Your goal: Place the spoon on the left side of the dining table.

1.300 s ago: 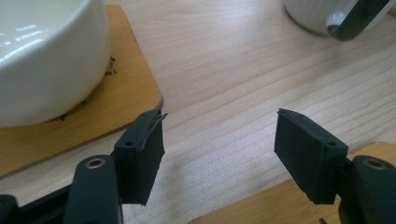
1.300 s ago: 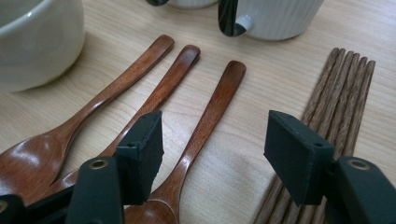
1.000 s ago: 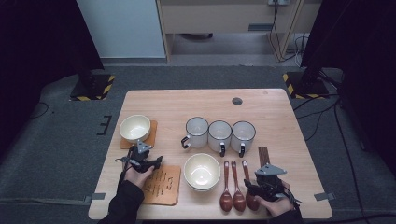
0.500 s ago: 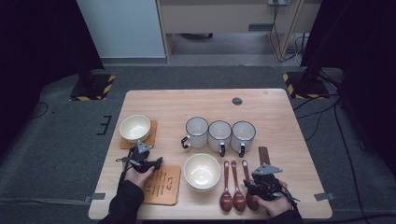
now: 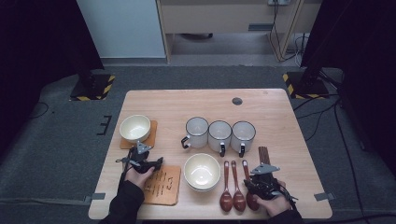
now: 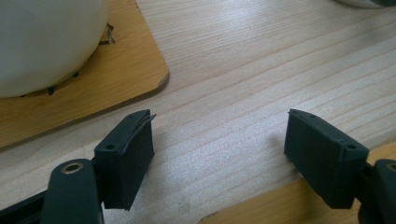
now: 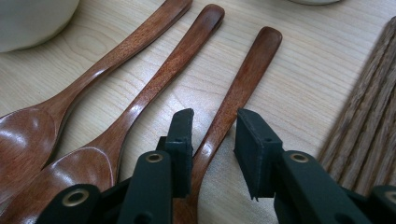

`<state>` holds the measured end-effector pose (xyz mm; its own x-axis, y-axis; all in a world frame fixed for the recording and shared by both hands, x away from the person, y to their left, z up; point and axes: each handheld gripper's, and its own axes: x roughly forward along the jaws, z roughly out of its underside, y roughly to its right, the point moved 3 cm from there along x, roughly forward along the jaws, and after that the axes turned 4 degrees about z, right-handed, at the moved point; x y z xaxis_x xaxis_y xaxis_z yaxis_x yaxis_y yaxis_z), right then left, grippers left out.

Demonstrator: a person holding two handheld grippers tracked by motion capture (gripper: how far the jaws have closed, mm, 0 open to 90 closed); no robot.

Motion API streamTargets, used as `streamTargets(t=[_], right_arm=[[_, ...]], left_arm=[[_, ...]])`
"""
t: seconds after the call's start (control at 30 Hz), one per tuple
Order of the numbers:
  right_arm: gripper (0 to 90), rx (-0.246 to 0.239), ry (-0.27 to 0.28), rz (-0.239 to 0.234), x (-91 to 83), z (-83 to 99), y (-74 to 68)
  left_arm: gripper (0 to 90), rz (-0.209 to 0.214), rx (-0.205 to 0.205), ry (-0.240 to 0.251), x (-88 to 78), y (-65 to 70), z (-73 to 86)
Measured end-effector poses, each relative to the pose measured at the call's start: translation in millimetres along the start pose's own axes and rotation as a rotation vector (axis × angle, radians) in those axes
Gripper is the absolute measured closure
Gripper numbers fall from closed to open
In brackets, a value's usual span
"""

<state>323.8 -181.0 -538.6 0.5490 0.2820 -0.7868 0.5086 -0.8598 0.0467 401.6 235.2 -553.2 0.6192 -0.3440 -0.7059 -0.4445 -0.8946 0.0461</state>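
Straddling the handle of the rightmost wooden spoon (image 7: 236, 100), the right gripper (image 7: 212, 122) has its two black jaws set on either side of the stem; they have just been closing, with the spoon between them, yet a sliver of gap remains at each pad, so the grip reads as not yet made (the jaws are released, though nearly seated). The spoon's long axis runs from the bowl beneath the gripper body away toward the far edge of the table, almost in line with the jaws' own pointing direction, and the pads therefore meet the stem across its narrow width. In the high view the right gripper (image 5: 263, 173) sits at the near right of the table (image 5: 280, 107), over the third spoon (image 5: 245, 169), with two more spoons (image 5: 232, 186) lying parallel just to its left and a slatted dark wood strip (image 5: 264, 153) just to its right. Beyond these stand a cream bowl (image 5: 201, 171) and a row of three mugs (image 5: 220, 135).

The left gripper (image 6: 219, 140) is well apart from the spoons, its jaws having just been opening and now spread wide over bare wood, nothing between them. It lies between a wooden coaster (image 6: 93, 88) bearing a second bowl (image 6: 42, 42) and a printed wooden board (image 5: 161, 184). Judged from this layout, the right hand is much the nearer to the spoon.
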Motion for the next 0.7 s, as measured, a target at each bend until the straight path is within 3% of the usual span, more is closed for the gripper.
streamTargets(t=[0.27, 0.53, 0.7], right_arm=[[70.1, -0.002, -0.004, -0.001, 1.3, -0.8, -0.6], [73.1, -0.003, -0.005, 0.009, 2.2, -1.9, 0.1], [75.2, -0.01, -0.007, 0.012, 2.1, -2.2, 1.0]], left_arm=[[19.2, 0.003, 0.005, 0.03, 1.4, -2.6, 2.4], [17.3, -0.004, 0.003, 0.027, 1.9, -2.8, 2.2], [11.2, -0.01, -0.003, 0.018, 2.9, -3.2, 2.1]])
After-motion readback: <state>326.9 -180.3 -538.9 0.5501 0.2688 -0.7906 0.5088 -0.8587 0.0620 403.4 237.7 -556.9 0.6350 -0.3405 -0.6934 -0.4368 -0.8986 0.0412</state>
